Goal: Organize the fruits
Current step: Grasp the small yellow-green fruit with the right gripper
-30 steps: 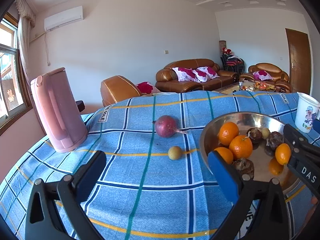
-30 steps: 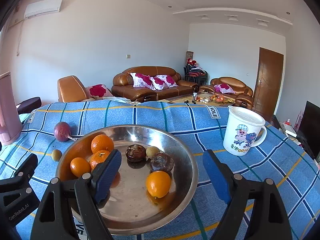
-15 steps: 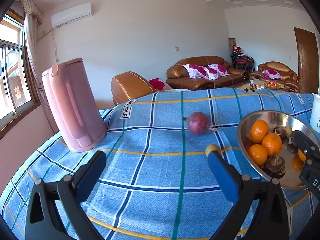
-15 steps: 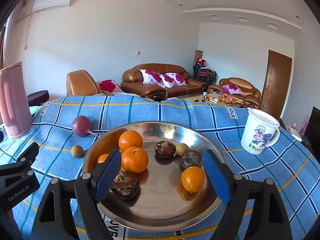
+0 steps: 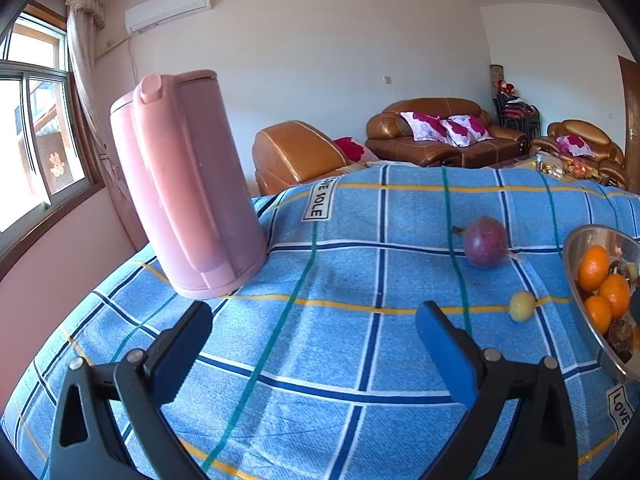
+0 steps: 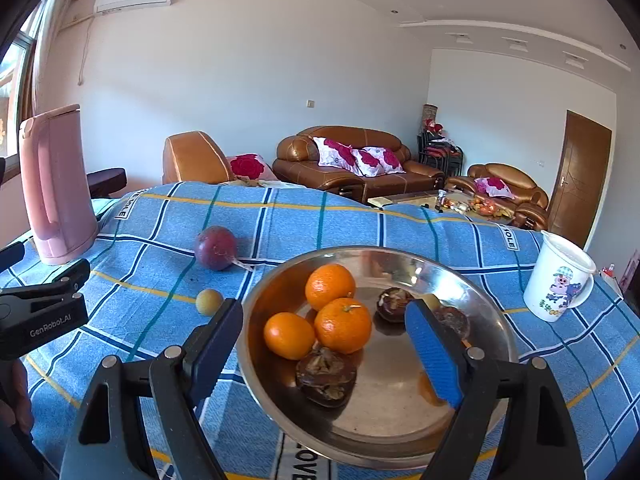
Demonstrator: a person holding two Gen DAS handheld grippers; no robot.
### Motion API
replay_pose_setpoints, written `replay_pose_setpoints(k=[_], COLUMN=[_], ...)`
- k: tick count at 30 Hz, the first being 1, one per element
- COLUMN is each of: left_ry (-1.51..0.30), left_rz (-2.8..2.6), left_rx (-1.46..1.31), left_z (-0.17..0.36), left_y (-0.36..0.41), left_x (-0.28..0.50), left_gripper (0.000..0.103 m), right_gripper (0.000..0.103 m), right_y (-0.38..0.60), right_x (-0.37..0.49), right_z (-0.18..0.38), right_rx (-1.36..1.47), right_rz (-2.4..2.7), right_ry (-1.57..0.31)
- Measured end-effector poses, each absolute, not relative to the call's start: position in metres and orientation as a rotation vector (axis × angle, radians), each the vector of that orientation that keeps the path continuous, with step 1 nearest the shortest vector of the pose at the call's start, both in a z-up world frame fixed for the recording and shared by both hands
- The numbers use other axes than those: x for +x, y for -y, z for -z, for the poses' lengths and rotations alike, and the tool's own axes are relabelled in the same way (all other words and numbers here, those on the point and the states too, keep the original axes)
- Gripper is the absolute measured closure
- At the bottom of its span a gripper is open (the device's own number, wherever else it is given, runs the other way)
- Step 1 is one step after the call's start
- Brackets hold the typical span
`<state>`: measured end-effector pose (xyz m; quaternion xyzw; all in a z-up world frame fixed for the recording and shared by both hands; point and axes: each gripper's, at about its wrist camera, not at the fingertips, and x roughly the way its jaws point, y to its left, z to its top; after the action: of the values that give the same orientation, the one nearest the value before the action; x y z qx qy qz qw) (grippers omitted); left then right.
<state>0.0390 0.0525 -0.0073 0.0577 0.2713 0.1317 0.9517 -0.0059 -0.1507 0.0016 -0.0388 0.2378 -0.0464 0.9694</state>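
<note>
The right tongs (image 6: 324, 344) hover low over the near side of a steel bowl (image 6: 492, 320), jaws wide apart and gripping nothing; one blue pad sits outside the bowl's left rim, the other above its inside. The left tongs (image 5: 314, 350) are likewise spread and empty above bare blue plaid cloth (image 5: 320, 360) covering the surface.

In the bowl, nearest the rim, lies a dark brown wrinkled fruit (image 6: 326, 376). Just behind it three oranges (image 6: 342, 324) cluster together, touching one another. To their right sit two more dark brown fruits (image 6: 394, 304), one partly hidden by the right pad, and a small pale fruit peeks out between them.

Outside the bowl, on the cloth just left of its rim, rests a small yellow-green round fruit (image 6: 209, 302). Farther back and apart from it lies a purple passion fruit (image 6: 216, 248) with a short stalk.

A white mug (image 6: 558, 280) with a cartoon print stands upright to the bowl's right. A pink electric kettle (image 5: 184, 184) stands at the far left of the surface. Beyond are brown leather sofas (image 6: 352, 164) with floral cushions.
</note>
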Motion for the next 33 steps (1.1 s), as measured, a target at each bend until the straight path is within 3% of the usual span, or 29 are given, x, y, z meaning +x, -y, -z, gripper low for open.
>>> replay_pose_setpoints(k=[8, 13, 19, 23, 30, 33], left_ry=[-0.602, -0.622, -0.632, -0.643, -0.642, -0.645], left_rz=[-0.303, -0.322, -0.323, -0.324, -0.317, -0.309], left_rx=[0.062, 0.056, 0.077, 0.07, 0.064, 0.063], left_z=[0.015, 0.017, 0.018, 0.019, 0.017, 0.018], left_y=[-0.078, -0.081, -0.078, -0.081, -0.081, -0.081], left_x=[0.052, 0.054, 0.055, 0.056, 0.056, 0.057], left_gripper=[0.0, 0.0, 0.0, 0.0, 0.0, 0.0], right_gripper=[0.019, 0.032, 0.034, 0.05, 0.057, 0.065], right_y=[0.104, 0.088, 0.082, 0.07, 0.061, 0.066], right_x=[0.019, 0.044, 0.063, 0.079, 0.102, 0.109], right_z=[0.003, 0.013, 0.02, 0.03, 0.044, 0.046], right_rx=[-0.163, -0.184, -0.156, -0.188, -0.258, -0.248], right_rz=[-0.018, -0.091, -0.135, -0.178, -0.134, -0.144], right_ry=[-0.508, -0.604, -0.664, -0.743, -0.83, -0.86])
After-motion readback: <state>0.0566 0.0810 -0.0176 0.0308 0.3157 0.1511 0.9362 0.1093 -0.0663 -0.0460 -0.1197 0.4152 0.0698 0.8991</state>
